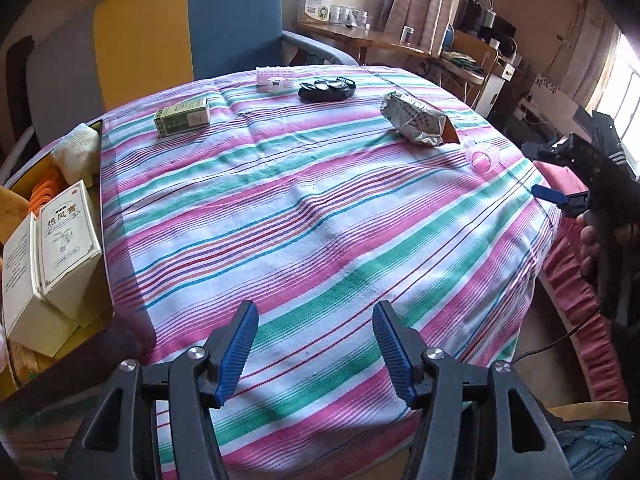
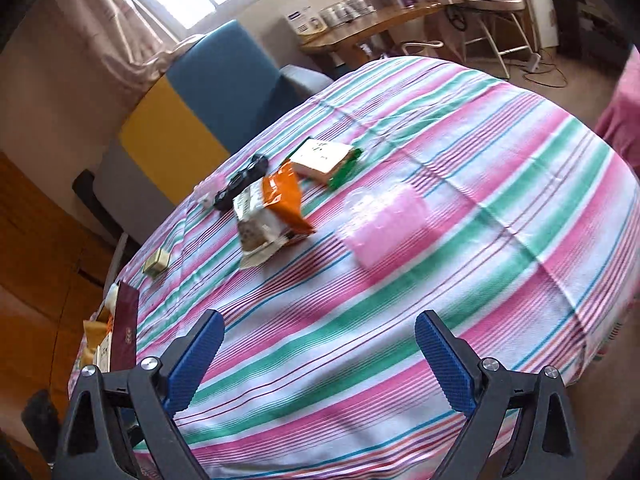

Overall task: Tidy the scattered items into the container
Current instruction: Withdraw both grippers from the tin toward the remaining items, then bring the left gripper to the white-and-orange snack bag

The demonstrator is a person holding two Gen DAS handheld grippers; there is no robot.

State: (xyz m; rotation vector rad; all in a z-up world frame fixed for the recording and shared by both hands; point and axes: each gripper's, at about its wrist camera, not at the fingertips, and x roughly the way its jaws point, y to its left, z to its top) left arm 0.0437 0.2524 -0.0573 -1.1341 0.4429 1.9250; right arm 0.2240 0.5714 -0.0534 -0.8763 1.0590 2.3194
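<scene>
While both grippers hang over the round table with the striped cloth (image 1: 320,208), neither one holds anything. The left gripper (image 1: 316,350) has its blue pads apart with only cloth between them. The right gripper (image 2: 318,360) has its pads spread very wide, and nothing sits between them either.

From the left wrist camera, the container (image 1: 102,184) is at nine o'clock, at the table's edge. Two white boxes (image 1: 52,248), something orange and a cream cloth bundle (image 1: 78,152) are inside it. A small green box (image 1: 183,116) lies at eleven o'clock. A pink pill case (image 1: 276,76) and a black thing (image 1: 327,89) lie near twelve o'clock, just beside each other. A silver foil bag (image 1: 416,120) lies at one o'clock, with a small pink and clear thing (image 1: 482,158) near it. A hand holds the right gripper at three o'clock.

From the right wrist camera, the foil bag shows an orange side, and a white and green box (image 2: 324,160) lies behind it. A blurry pink case (image 2: 384,224) lies right of the bag.
</scene>
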